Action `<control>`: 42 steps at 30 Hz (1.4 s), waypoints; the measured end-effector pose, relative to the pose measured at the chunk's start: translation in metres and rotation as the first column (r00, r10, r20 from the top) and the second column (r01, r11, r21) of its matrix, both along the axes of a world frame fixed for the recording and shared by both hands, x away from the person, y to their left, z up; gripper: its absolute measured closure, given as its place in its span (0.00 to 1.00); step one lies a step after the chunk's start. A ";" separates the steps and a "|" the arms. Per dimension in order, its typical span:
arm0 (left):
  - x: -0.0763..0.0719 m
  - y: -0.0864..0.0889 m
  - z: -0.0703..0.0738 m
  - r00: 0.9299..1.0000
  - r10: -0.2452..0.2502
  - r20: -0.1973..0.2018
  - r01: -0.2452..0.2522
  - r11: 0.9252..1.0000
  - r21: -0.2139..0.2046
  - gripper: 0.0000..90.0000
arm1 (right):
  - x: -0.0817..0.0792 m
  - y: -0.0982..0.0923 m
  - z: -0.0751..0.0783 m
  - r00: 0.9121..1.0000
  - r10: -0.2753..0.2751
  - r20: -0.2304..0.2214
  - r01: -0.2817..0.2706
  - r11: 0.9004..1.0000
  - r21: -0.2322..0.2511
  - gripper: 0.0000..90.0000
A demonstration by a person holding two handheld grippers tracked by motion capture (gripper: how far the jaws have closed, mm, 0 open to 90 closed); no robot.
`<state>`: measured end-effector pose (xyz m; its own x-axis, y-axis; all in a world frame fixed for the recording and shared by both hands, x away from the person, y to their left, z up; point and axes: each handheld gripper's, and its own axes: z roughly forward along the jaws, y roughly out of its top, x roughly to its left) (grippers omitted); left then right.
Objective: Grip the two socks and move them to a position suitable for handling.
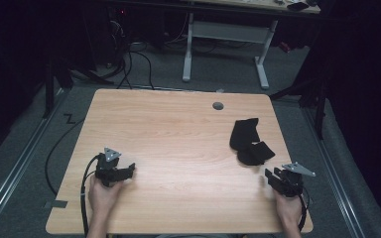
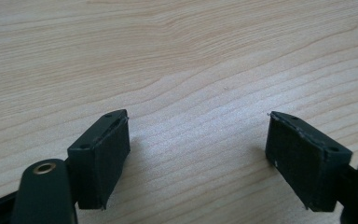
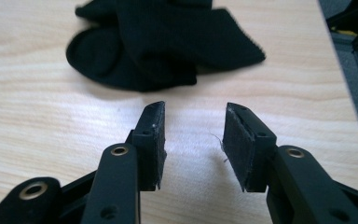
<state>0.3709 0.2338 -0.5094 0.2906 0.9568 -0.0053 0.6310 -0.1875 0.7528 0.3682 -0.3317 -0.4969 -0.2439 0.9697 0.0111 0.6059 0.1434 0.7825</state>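
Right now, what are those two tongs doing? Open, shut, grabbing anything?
Left tongs: open wide, empty, over bare table.
Right tongs: open, empty, jaws pointing at the black cloth just ahead, not touching it.

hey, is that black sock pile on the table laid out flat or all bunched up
Bunched up. The black socks lie crumpled and overlapping near the table's right edge, folds showing in the right gripper view.

Laboratory or recording workspace. Indicators: light wood-laminate counter [image 1: 178, 134] on grey carpet [image 1: 25, 198], black curtain surround [image 1: 362, 99], loose black cables [image 1: 129, 64] on the floor, white-legged metal-frame desk [image 1: 228, 34] behind.
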 end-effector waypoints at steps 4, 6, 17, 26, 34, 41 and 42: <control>0.000 0.000 0.000 1.000 0.000 0.000 0.000 1.000 0.001 0.25 | -0.002 0.001 0.008 1.000 -0.001 0.029 0.001 1.000 0.003 0.66; 0.000 0.000 0.000 1.000 0.001 0.000 -0.001 1.000 0.001 0.25 | 0.001 0.002 0.016 0.999 0.006 0.043 -0.007 1.000 0.011 0.66; 0.000 0.000 0.000 1.000 0.002 0.000 -0.002 1.000 0.001 0.25 | 0.027 0.012 0.029 0.999 0.027 0.032 -0.027 1.000 0.014 0.64; 0.000 0.000 0.000 1.000 0.002 0.000 -0.002 1.000 0.001 0.25 | 0.075 0.031 0.019 0.995 0.004 -0.098 -0.005 1.000 -0.016 0.56; 0.000 0.000 0.000 1.000 0.002 0.000 -0.002 1.000 0.002 0.25 | 0.079 0.026 0.005 0.987 0.016 -0.160 -0.014 1.000 0.012 0.74; 0.000 0.000 0.000 1.000 0.002 0.000 -0.002 1.000 0.002 0.25 | 0.077 0.019 0.003 0.987 0.042 -0.153 -0.034 0.998 0.059 0.89; 0.000 0.000 0.000 1.000 0.002 0.000 -0.002 1.000 0.002 0.25 | 0.077 0.020 0.003 0.988 0.048 -0.147 -0.041 0.998 0.051 0.90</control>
<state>0.3708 0.2337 -0.5094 0.2890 0.9573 -0.0035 0.6316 -0.1879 0.7522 0.4449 -0.3121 -0.4939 -0.2791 0.9554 0.0964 0.7095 0.1375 0.6912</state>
